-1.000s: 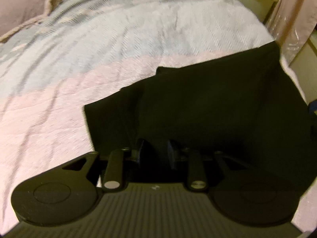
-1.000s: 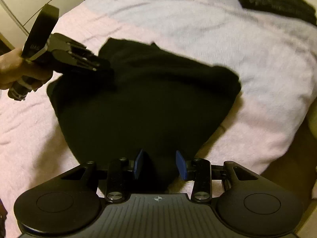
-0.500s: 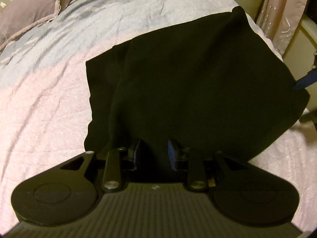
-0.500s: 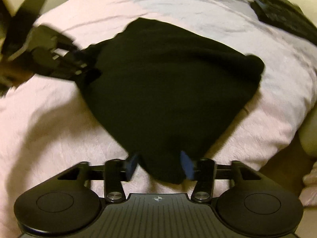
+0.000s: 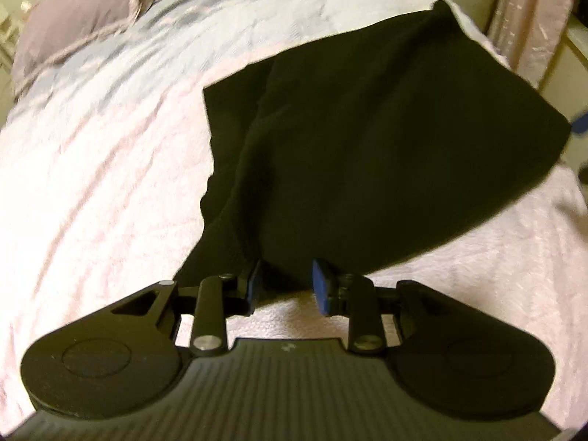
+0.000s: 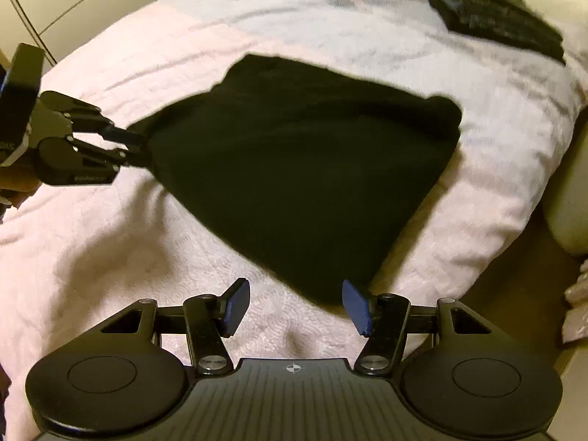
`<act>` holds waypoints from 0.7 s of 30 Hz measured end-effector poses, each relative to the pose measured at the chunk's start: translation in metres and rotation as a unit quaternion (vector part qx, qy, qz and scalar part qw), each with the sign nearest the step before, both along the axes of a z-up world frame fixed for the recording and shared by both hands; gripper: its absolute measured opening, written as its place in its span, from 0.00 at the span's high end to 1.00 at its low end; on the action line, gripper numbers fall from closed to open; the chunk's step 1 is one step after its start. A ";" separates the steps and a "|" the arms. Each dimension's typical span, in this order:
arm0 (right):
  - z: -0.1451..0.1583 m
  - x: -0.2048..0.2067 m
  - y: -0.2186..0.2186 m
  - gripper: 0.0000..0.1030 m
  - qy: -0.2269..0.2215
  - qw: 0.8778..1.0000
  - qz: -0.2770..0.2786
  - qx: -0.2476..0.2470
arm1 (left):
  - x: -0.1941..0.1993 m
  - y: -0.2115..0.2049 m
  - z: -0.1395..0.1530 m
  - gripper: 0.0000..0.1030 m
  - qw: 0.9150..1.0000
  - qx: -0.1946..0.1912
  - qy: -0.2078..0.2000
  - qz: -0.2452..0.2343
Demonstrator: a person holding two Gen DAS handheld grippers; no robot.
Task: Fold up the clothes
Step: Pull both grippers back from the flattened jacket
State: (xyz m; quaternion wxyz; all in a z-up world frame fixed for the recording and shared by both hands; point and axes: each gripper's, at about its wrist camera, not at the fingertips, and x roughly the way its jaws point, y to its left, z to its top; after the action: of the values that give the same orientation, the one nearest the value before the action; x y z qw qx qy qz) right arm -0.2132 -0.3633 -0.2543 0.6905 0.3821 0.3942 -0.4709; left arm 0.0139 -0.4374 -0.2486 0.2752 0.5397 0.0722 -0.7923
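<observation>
Black garment spread on the bed, folding partly done.
The left gripper (image 5: 284, 283) clamped the black garment (image 6: 305, 169); the right gripper (image 6: 296, 307), just opened, had released the corner ahead of it. A folded stack (image 6: 496, 25) lay beyond.

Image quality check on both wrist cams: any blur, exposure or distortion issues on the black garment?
Left wrist: heavy fisheye bowing, warm yellowish cast, black garment crushed to a flat silhouette with almost no fold detail, bedspread smeared by motion blur. Right wrist: same bowing, garment edges soft, stack of dark folded clothes keeps some texture, vignette darkens the corners.
</observation>
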 end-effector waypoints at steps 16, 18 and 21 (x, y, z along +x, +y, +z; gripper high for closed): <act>0.027 -0.005 0.011 0.27 0.078 0.997 -0.006 0.012 | 0.007 0.035 0.041 0.52 0.998 -0.004 -0.014 -0.061; 0.031 -0.001 0.013 0.26 0.084 0.996 -0.003 0.006 | 0.009 0.042 0.046 0.42 0.998 -0.008 -0.014 -0.068; 0.036 0.006 0.019 0.26 0.092 0.996 0.006 -0.005 | 0.012 0.053 0.052 0.28 0.996 -0.023 -0.009 -0.089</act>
State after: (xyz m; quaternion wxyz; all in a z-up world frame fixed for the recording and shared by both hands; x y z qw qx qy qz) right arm -0.2073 -0.3442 -0.2180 0.6558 0.3312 0.4562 -0.5021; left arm 0.0256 -0.3845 -0.1968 0.2170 0.5445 0.0031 -0.8102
